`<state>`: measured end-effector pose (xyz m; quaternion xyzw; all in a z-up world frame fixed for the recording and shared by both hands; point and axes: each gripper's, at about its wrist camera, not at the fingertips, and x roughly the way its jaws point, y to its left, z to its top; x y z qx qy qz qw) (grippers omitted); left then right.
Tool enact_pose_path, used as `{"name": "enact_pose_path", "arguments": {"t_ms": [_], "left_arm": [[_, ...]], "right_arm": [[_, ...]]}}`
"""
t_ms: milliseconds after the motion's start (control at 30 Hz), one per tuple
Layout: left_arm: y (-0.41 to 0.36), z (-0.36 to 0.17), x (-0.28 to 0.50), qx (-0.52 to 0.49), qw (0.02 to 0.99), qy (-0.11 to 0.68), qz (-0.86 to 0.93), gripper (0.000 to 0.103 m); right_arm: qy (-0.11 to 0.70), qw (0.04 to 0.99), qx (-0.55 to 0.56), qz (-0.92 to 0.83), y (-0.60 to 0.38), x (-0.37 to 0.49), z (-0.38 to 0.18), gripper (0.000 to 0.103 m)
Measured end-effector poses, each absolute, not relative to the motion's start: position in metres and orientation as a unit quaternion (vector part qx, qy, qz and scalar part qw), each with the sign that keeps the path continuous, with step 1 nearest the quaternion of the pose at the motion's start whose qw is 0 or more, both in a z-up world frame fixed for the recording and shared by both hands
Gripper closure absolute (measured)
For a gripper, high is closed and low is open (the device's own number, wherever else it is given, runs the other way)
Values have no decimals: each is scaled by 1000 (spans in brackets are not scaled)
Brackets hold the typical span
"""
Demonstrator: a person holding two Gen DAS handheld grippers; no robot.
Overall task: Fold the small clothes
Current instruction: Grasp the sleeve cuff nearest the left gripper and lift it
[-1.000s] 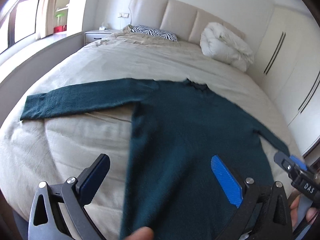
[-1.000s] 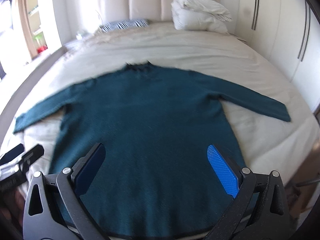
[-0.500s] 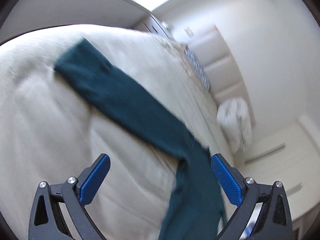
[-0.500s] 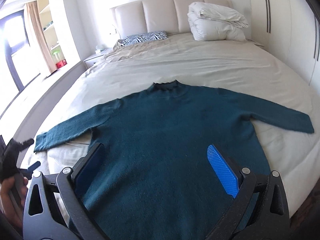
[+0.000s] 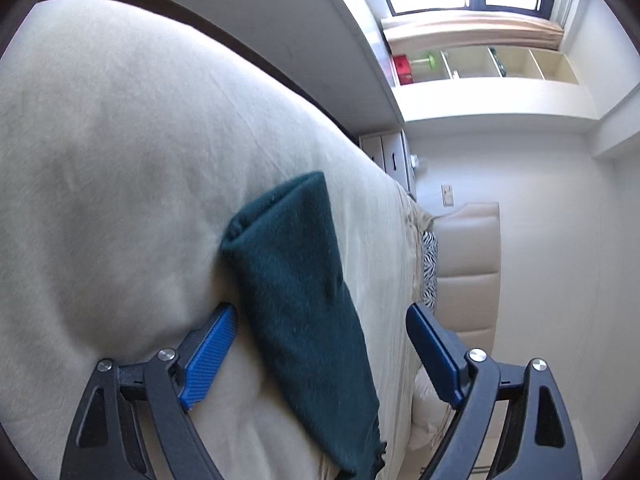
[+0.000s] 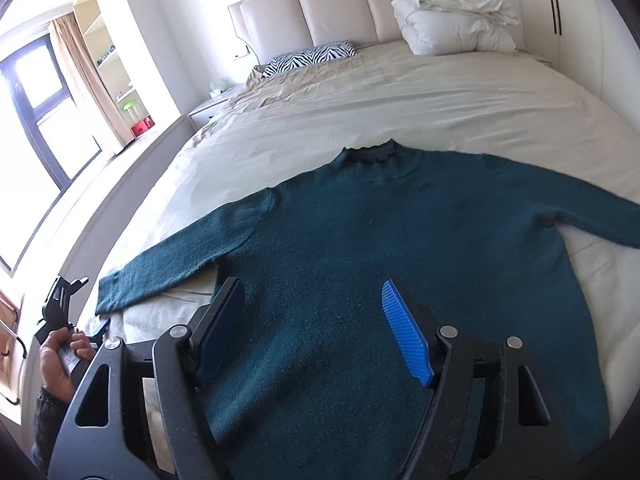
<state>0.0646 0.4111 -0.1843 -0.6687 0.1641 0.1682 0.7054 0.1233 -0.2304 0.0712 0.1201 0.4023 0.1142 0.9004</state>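
A dark teal sweater (image 6: pixel 380 248) lies flat on the beige bed (image 6: pixel 400 96), collar away from me, both sleeves spread out. My right gripper (image 6: pixel 316 328) is open and empty, hovering over the sweater's lower body. My left gripper (image 5: pixel 320 340) is open, rolled sideways, its jaws straddling the left sleeve (image 5: pixel 296 288) near the cuff, one pad touching the sheet. In the right wrist view the left gripper (image 6: pixel 64 316) shows in a hand just past the left sleeve's cuff (image 6: pixel 116 292).
A folded white duvet (image 6: pixel 452 20) and a zebra pillow (image 6: pixel 312 56) lie by the padded headboard (image 6: pixel 340 8). A nightstand (image 6: pixel 208 108), shelves and a window (image 6: pixel 36 104) are on the left. A white wardrobe (image 6: pixel 568 20) stands on the right.
My left gripper has swung from over the sweater's body out to the left sleeve cuff and rolled sideways. My right gripper has shifted slightly left and closer over the body.
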Motion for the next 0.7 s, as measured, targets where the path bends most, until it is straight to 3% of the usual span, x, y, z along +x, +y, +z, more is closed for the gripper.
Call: {"name": "enact_pose_path", "arguments": {"t_ms": [33,100,167,200,233,333,500,700], "left_arm": [[416,-183,68,-667,707,163,168,16],[421,-179,77,-662,712,165,165,31],[427,-179,86,-660,714,173,160,69],[427,-179,89,-657,714,179,163,78],[426,-176,93,-647,720,188,169,95],[415,-159,107,-603,756,200,159,96],[330,-102,138,-416,871,250,80,95],[210,-93,143,-223,927,301,8,95]], "right_arm": [[404,899,125,115,-230,125,69,32],[405,898,130,115,-232,127,65,32],[404,897,134,114,-233,128,63,33],[404,898,135,113,-235,129,62,34],[403,898,136,112,-236,129,61,36],[406,896,143,108,-244,133,58,42],[426,879,173,127,-256,143,51,61],[466,815,260,225,-244,187,40,63]]}}
